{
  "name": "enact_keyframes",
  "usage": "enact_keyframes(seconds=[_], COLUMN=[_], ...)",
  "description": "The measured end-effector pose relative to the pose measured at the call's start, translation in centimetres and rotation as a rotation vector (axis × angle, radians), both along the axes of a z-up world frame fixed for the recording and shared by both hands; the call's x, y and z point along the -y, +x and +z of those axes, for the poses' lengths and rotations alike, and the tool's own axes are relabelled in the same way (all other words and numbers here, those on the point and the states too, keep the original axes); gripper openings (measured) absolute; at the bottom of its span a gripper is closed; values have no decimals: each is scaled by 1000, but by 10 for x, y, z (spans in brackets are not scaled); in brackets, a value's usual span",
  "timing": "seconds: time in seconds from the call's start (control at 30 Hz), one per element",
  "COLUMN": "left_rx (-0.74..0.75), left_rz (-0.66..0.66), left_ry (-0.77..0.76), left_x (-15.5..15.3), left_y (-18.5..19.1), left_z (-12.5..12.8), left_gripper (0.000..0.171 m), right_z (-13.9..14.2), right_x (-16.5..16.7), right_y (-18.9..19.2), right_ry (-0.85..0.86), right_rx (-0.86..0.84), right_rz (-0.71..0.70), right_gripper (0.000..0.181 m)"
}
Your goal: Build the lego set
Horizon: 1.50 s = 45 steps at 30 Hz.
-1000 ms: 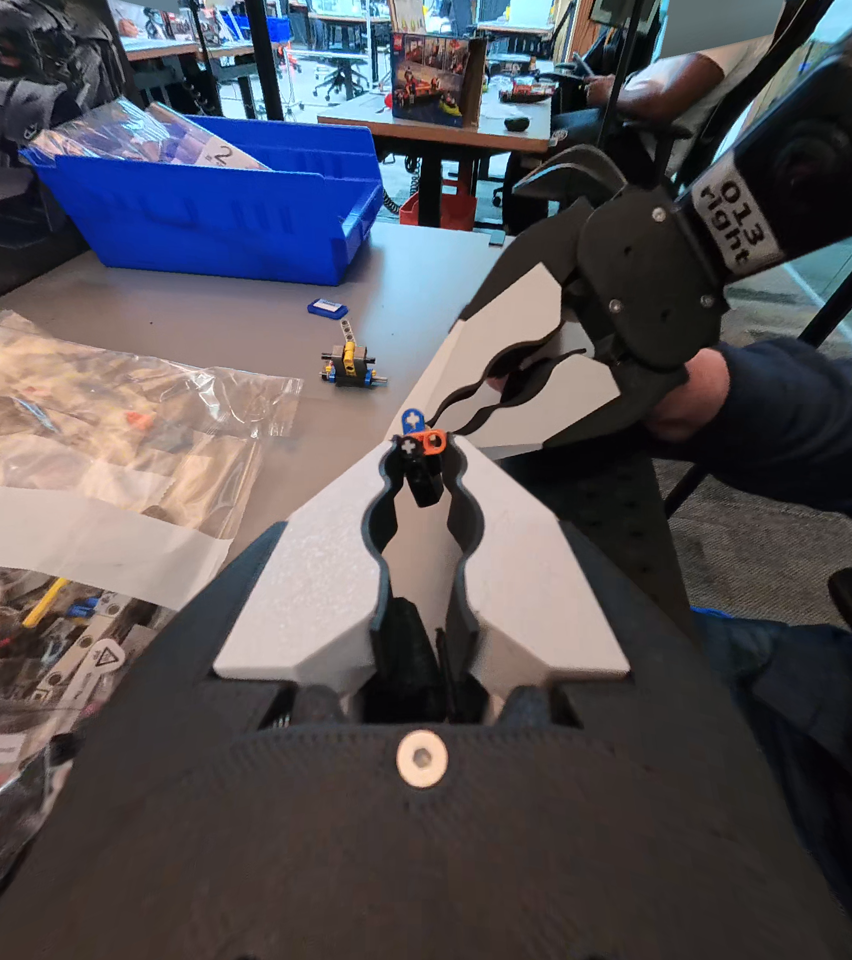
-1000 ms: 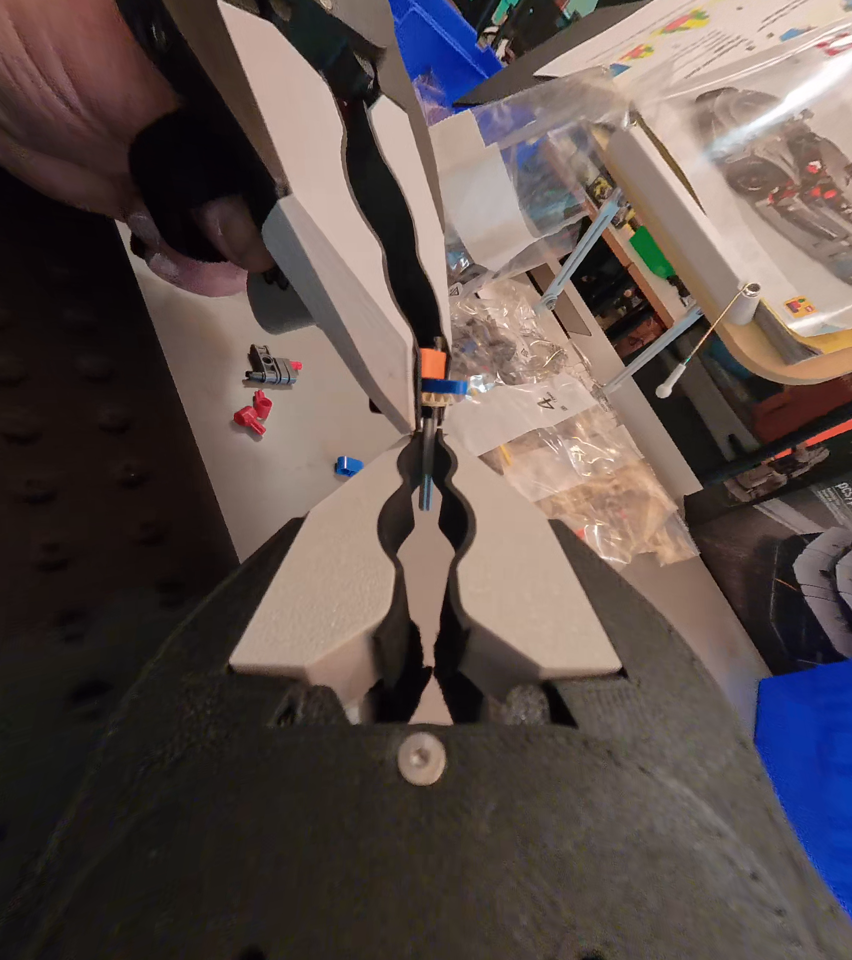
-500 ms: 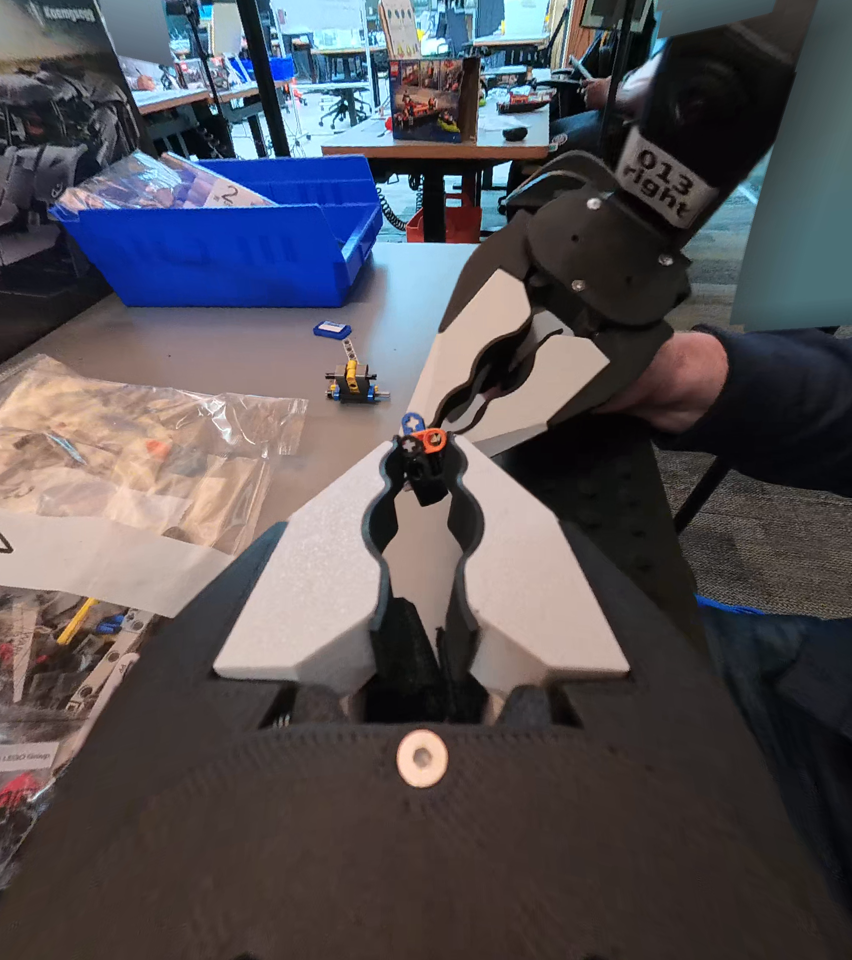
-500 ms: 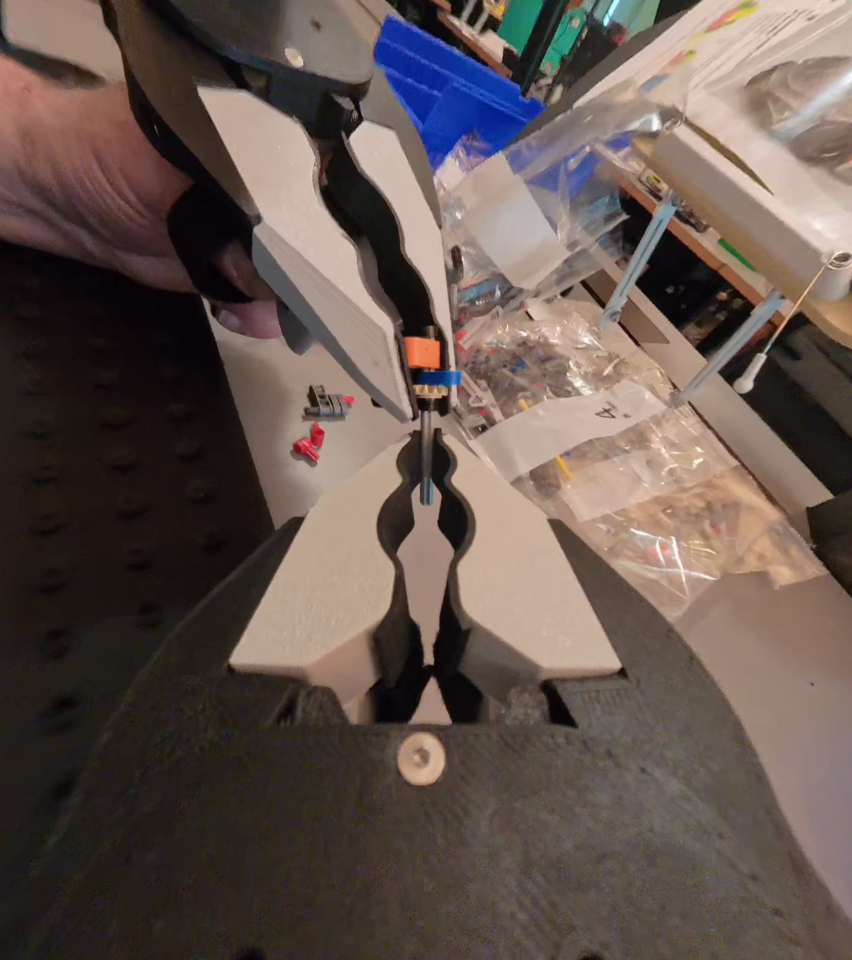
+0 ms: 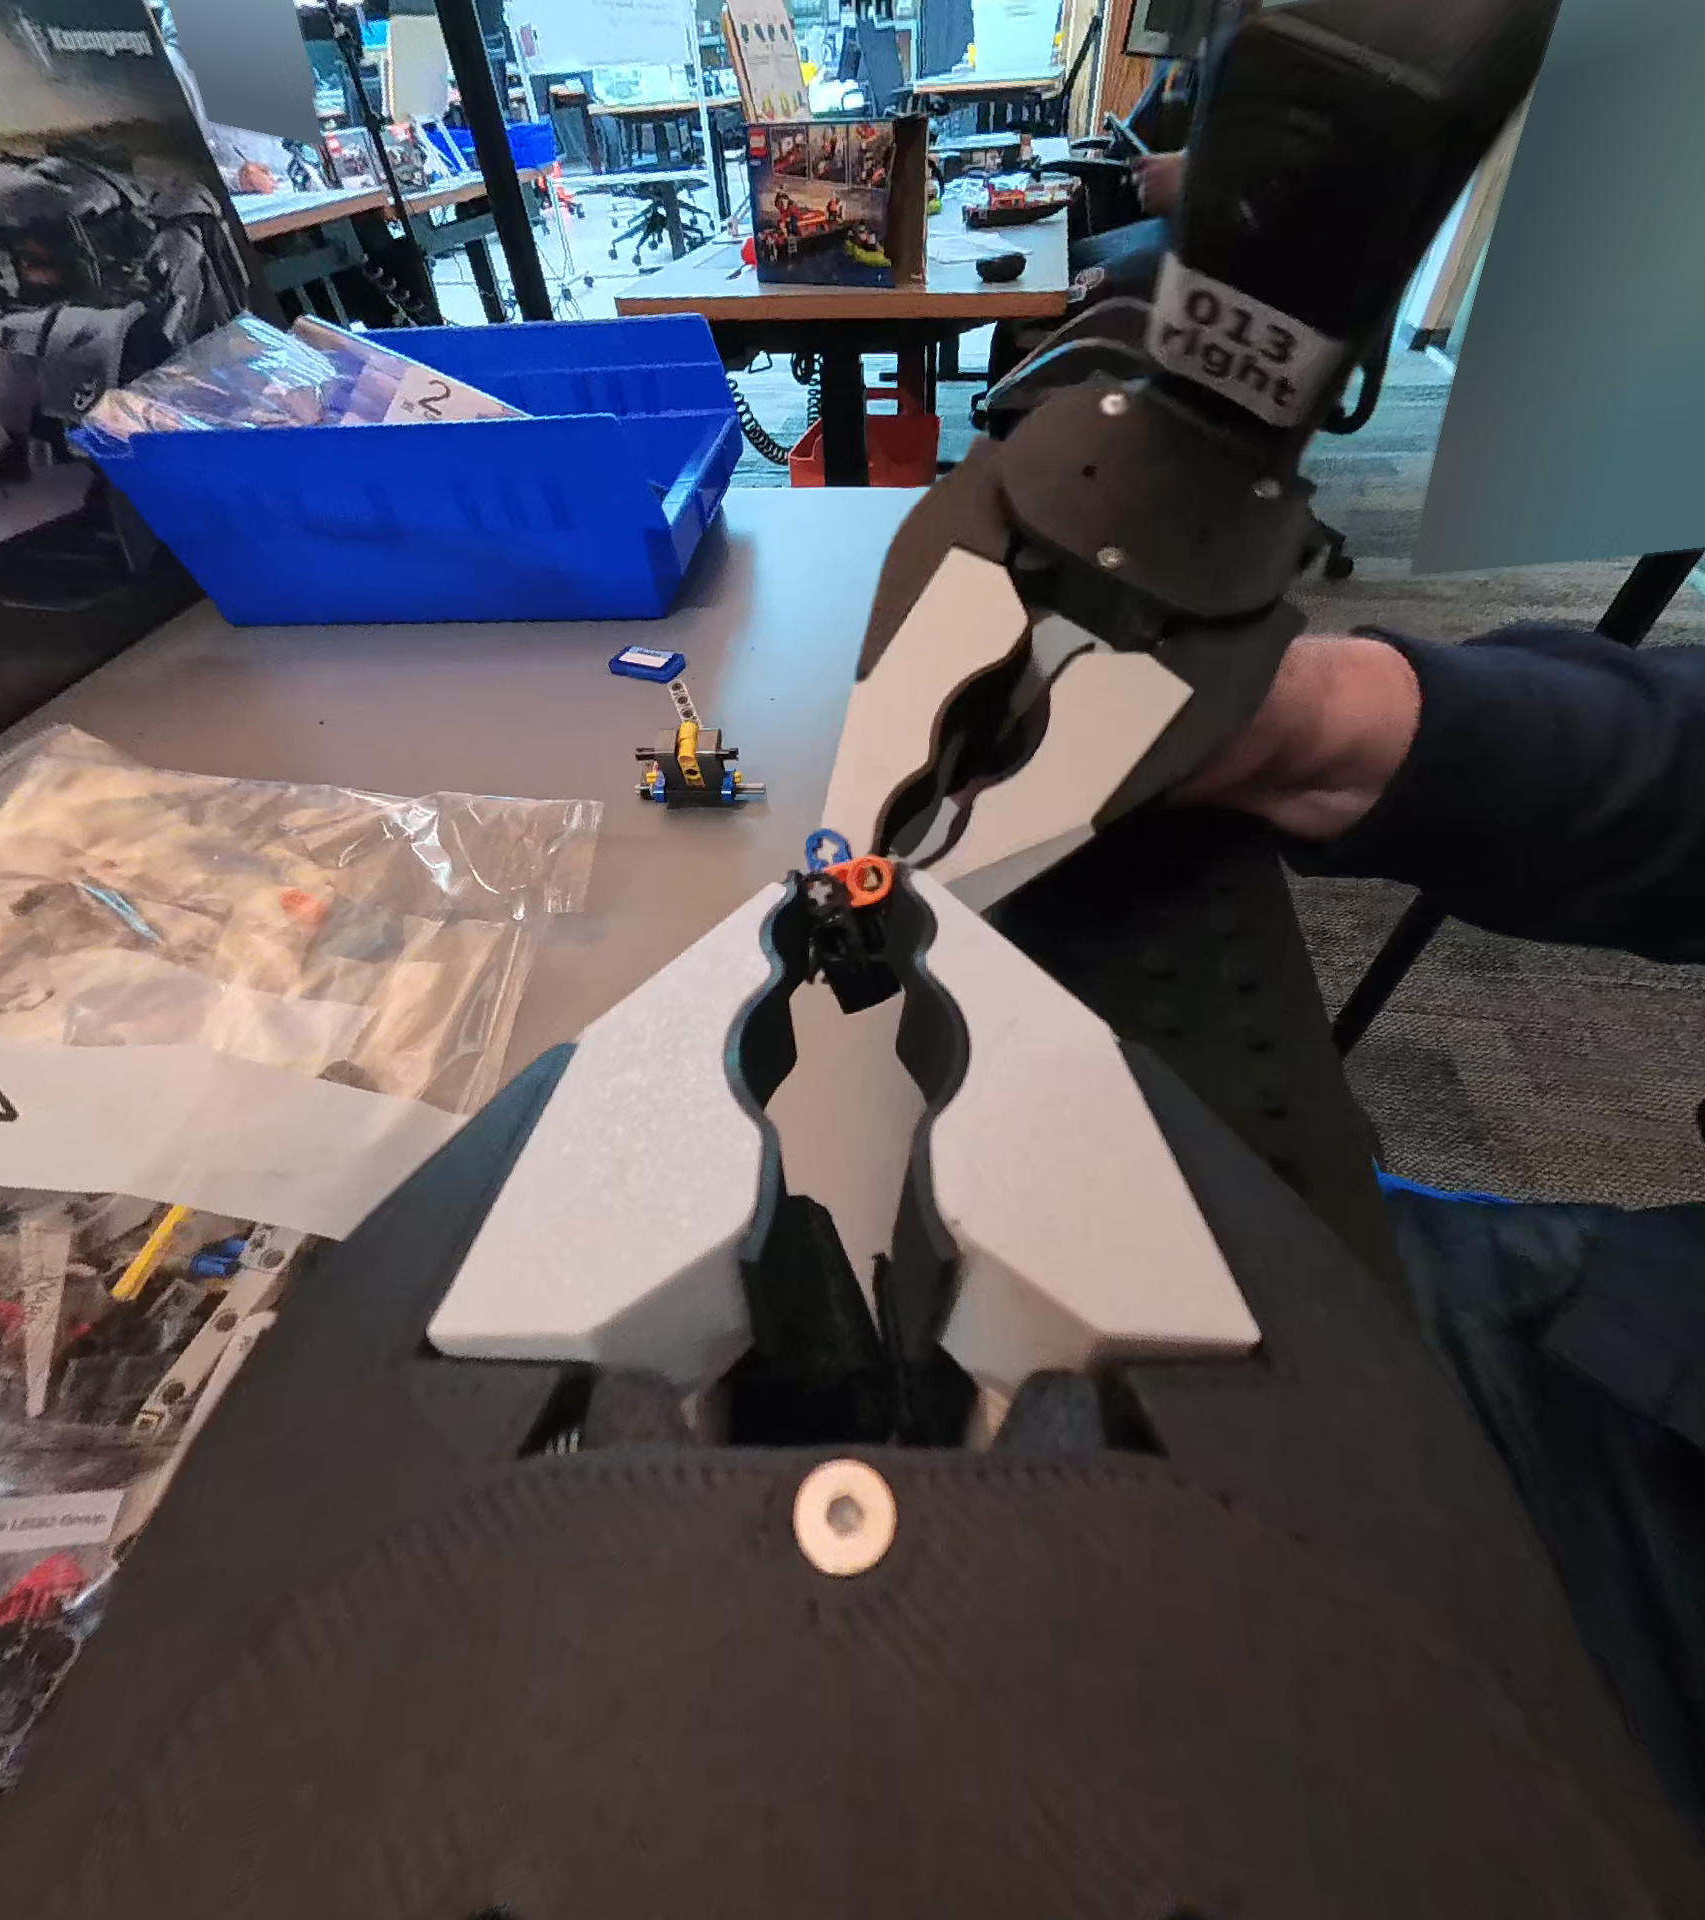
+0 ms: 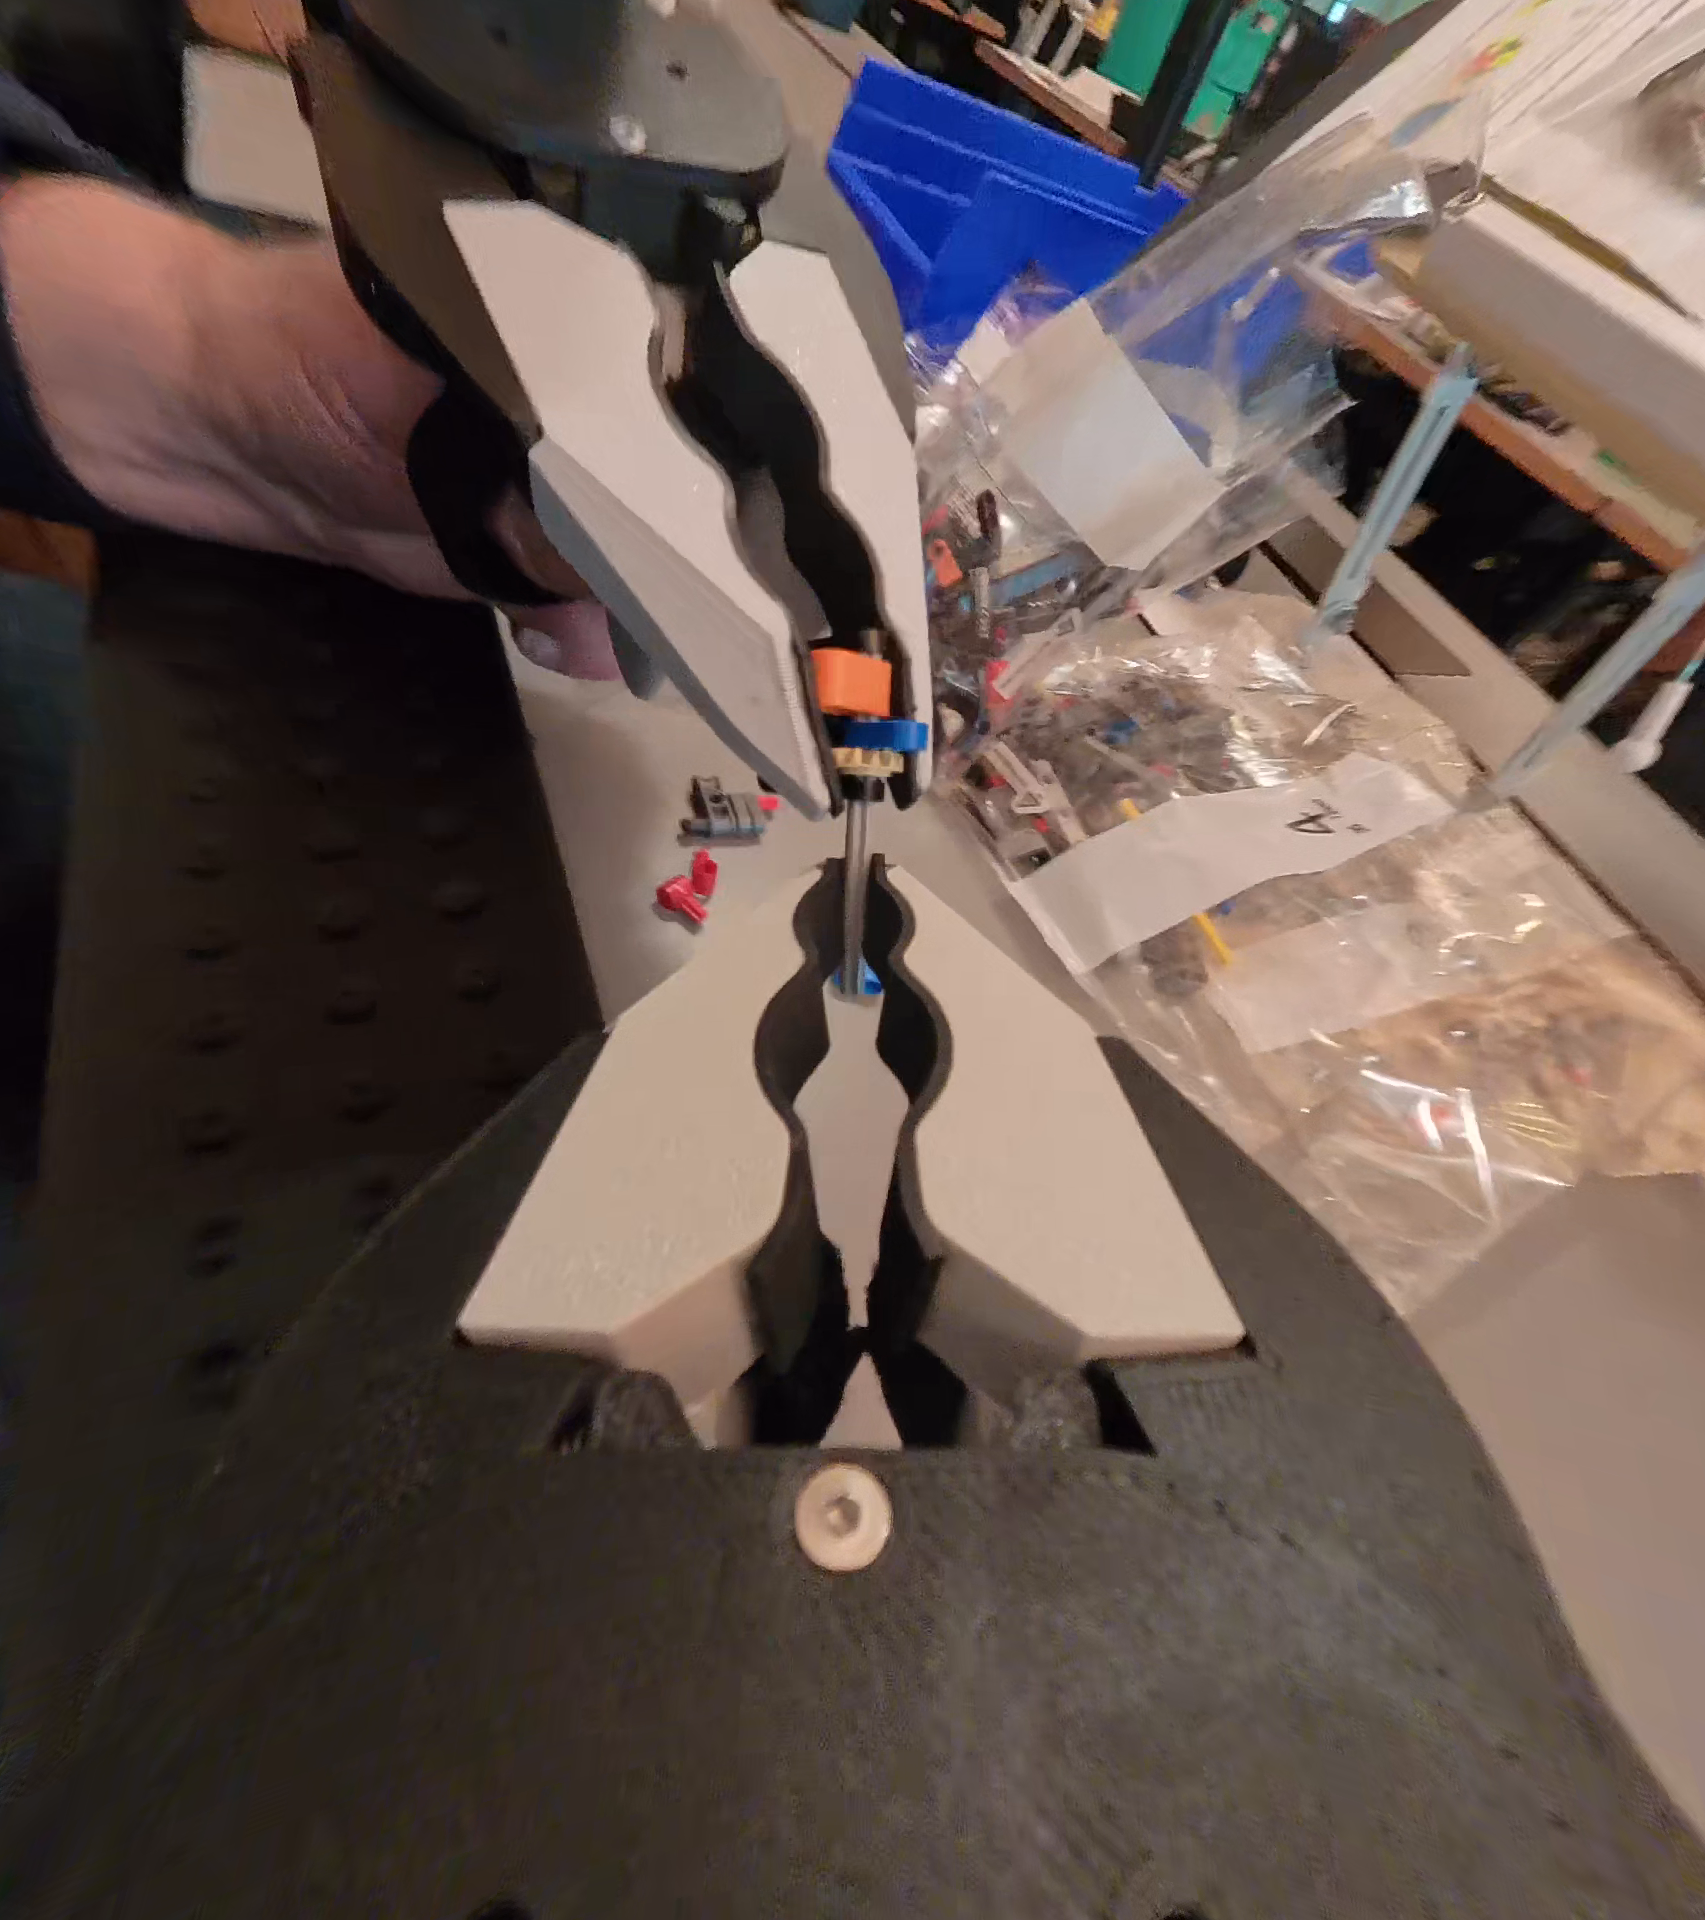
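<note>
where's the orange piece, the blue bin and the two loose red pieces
orange piece [image 6: 853,681]: right wrist view, its side face.
blue bin [image 5: 432,520]: left wrist view, front wall.
red pieces [image 6: 687,888]: right wrist view, on the pair.

Left gripper [image 5: 843,899]: jaws closed on small assembly at tips. Right gripper [image 6: 856,878], at 1 o'clock: jaws pinch axle, tips meeting left's.

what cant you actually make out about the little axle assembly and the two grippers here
- Left wrist view: how far the axle assembly runs back; the left gripper fingers cover it.
- Right wrist view: whether the right gripper truly pinches the thin axle or it just lies in the gap.
- Right wrist view: the small blue piece between the fingers is too small to identify.
- Both views: how the orange piece joins the axle; the fingers hide it.
</note>
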<state>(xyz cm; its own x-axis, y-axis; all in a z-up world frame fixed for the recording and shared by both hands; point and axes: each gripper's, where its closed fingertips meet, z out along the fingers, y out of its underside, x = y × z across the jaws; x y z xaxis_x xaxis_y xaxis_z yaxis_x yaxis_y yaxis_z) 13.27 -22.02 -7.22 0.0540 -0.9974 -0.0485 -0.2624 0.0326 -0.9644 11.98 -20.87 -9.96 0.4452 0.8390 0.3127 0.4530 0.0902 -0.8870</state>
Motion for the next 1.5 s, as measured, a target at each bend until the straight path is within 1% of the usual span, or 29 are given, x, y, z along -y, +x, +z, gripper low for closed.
enact_keyframes(seconds=[0.07,0.1,0.2,0.37,0.43,0.53,0.57,0.6,0.67,0.77,0.83,0.93,1.0,1.07,1.17,1.23,1.37,1.5], left_rx=[6,-10,-20,-5,3,-9,-26,-47,-29,-42,-51,-57,-50,-66,-65,-45,-29,-38], left_rz=[-2,0,11,23,8,8,10,21,6,-1,12,20,6,4,11,8,24,34], left_ry=[-32,-21,-13,-127,-150,-112,-60,-39,-99,-138,-101,-82,-100,-53,-44,-96,-152,-96], left_x=[-1,-1,-1,-9,-8,-6,-5,-5,-8,-9,-9,-9,-8,-6,-7,-9,-14,-14], left_y=[-1,-1,-1,-4,-4,-2,-3,-3,-5,-5,-4,-4,-5,-4,-4,-5,-7,-5], left_z=[-1,-3,-5,-8,-8,-9,-9,-12,-12,-17,-16,-17,-17,-17,-17,-16,-16,-15], left_gripper=[13,13,13,13,13,12,12,13,13,13,13,13,13,12,13,13,12,12], right_z=[0,-2,-3,-9,-8,-8,-7,-11,-11,-15,-14,-13,-13,-13,-15,-15,-16,-14], right_x=[-2,-4,-4,-7,-6,-9,-8,-9,-7,-5,-8,-10,-10,-11,-12,-9,-6,-7], right_y=[1,2,5,5,5,9,10,10,8,8,10,12,12,13,13,11,9,11], right_ry=[43,73,59,132,125,88,84,76,86,89,67,52,47,42,34,71,121,83], right_rx=[26,67,56,162,150,117,110,129,135,163,143,129,118,116,124,152,200,160], right_rz=[-29,-49,-47,-108,-103,-97,-97,-101,-88,-88,-99,-103,-92,-85,-93,-83,-103,-98], right_gripper=[2,2,2,3,3,3,3,3,3,3,2,3,3,3,3,2,3,3])
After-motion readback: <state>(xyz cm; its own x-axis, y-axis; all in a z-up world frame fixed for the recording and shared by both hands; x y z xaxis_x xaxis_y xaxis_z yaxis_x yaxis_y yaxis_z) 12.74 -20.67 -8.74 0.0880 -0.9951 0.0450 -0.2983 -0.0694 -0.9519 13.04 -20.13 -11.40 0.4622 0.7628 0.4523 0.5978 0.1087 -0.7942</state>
